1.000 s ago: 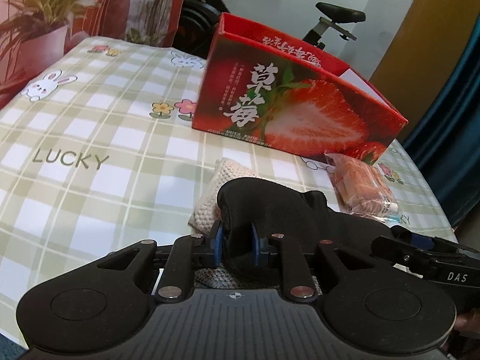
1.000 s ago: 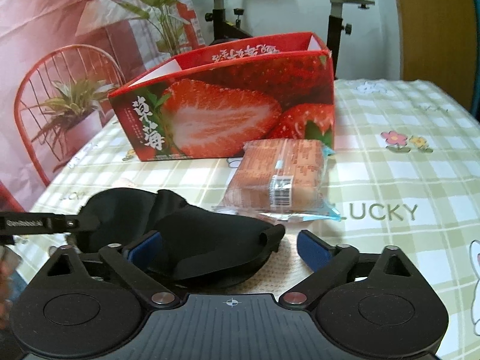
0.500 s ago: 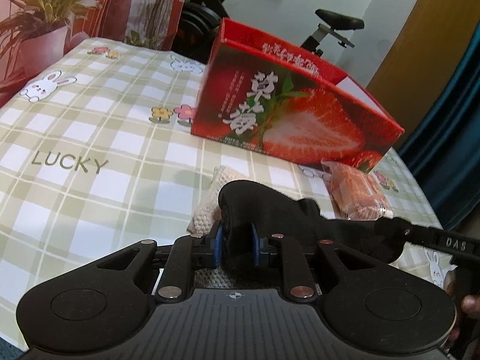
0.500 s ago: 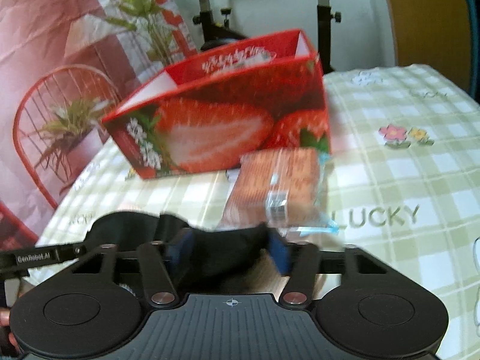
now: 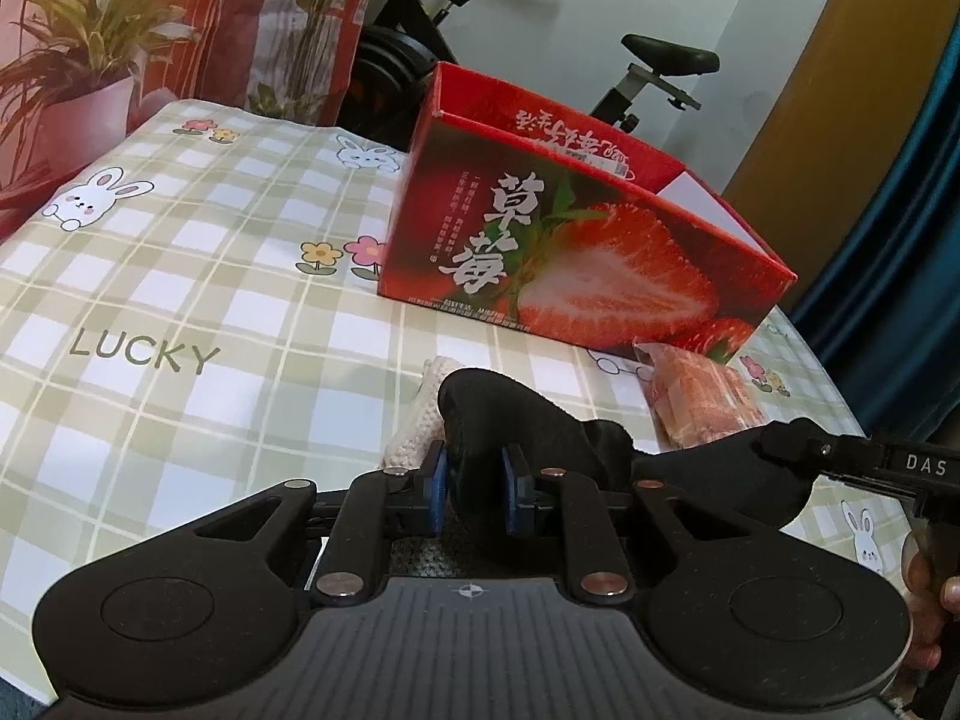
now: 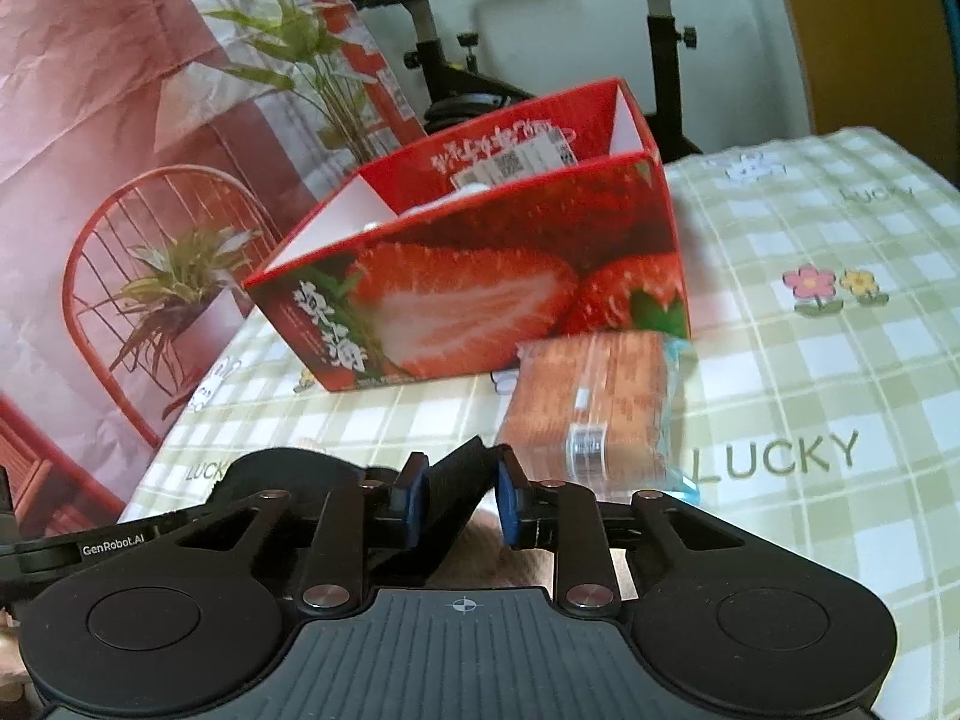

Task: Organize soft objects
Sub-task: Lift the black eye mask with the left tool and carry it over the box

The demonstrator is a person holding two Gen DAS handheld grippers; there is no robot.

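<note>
Checked tablecloth (image 5: 180,276) with bunnies and "LUCKY" all over it covered the table, exercise bikes parked at the back, so a home setup.

Closest in, the left gripper (image 5: 474,489) had its blue pads pinched tight on one end of a black fabric piece (image 5: 498,420), maybe a sock or a glove, I couldn't tell which. The bunched fold stuck up just past the fingertips. The other end ran off to the right, where the right gripper (image 6: 459,501) was closing its jaws on it, the black edge already squeezed between the pads. So the cloth was strung between the two, lifted a bit off the table by the look of it.

My read was that it would handle like any thin knit: light, floppy, zero stiffness. It would sag in the middle and bunch wherever it was pinched. Not fragile or slippery, but a grip right at the edge could let it creep out, so I'd bite further in on a doubled fold.

Just under and beyond the left fingers lay a cream knitted cloth (image 5: 414,426), equally soft. Ahead of the right fingers sat a wrapped snack pack (image 6: 594,402), crinkly, squashable, its film likely slick. Farthest off stood the open strawberry box (image 5: 570,252), probably where the soft things belong.
</note>
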